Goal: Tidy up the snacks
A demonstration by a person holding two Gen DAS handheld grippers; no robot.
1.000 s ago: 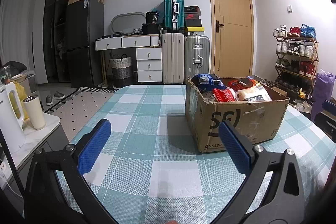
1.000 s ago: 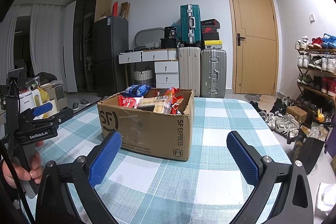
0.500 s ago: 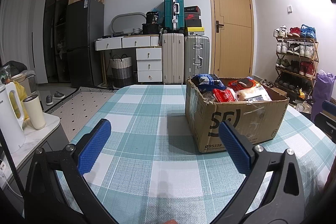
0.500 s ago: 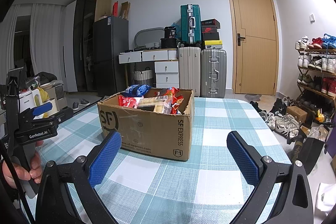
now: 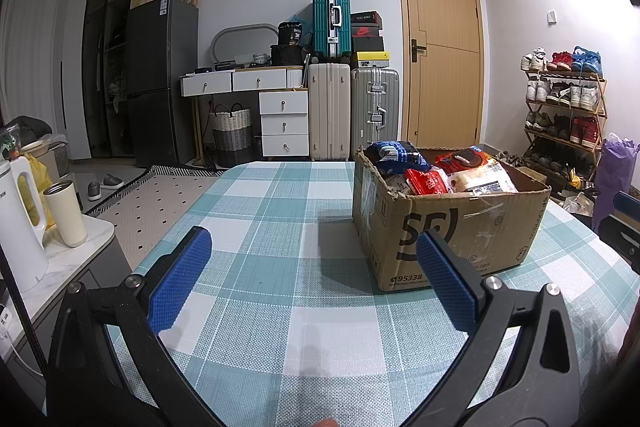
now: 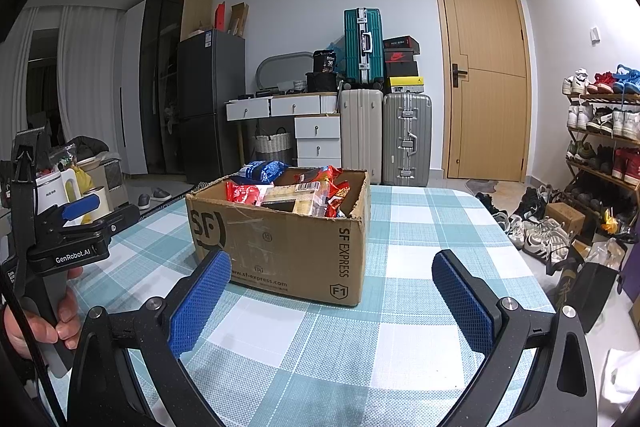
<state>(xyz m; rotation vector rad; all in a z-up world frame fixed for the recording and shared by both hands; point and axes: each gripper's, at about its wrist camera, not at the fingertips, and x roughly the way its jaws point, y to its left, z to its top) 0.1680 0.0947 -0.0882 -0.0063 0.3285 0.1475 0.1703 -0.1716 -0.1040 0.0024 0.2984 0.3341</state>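
Observation:
A brown cardboard box (image 5: 460, 231) marked SF stands on the checked tablecloth (image 5: 288, 227), right of centre in the left wrist view. It holds several snack packs, among them a blue pack (image 5: 394, 151) and a red pack (image 5: 426, 182). The box also shows in the right wrist view (image 6: 288, 247), left of centre. My left gripper (image 5: 310, 263) is open and empty, low over the table, left of the box. My right gripper (image 6: 332, 285) is open and empty, in front of the box's right corner. The left gripper shows at the left edge of the right wrist view (image 6: 68, 231).
A side counter (image 5: 60, 267) with a white kettle (image 5: 18, 223) and a cream tumbler (image 5: 66, 213) stands left of the table. A shoe rack (image 5: 564, 115) and loose shoes (image 6: 536, 231) lie to the right. Suitcases (image 5: 352, 115) and a door stand at the far wall.

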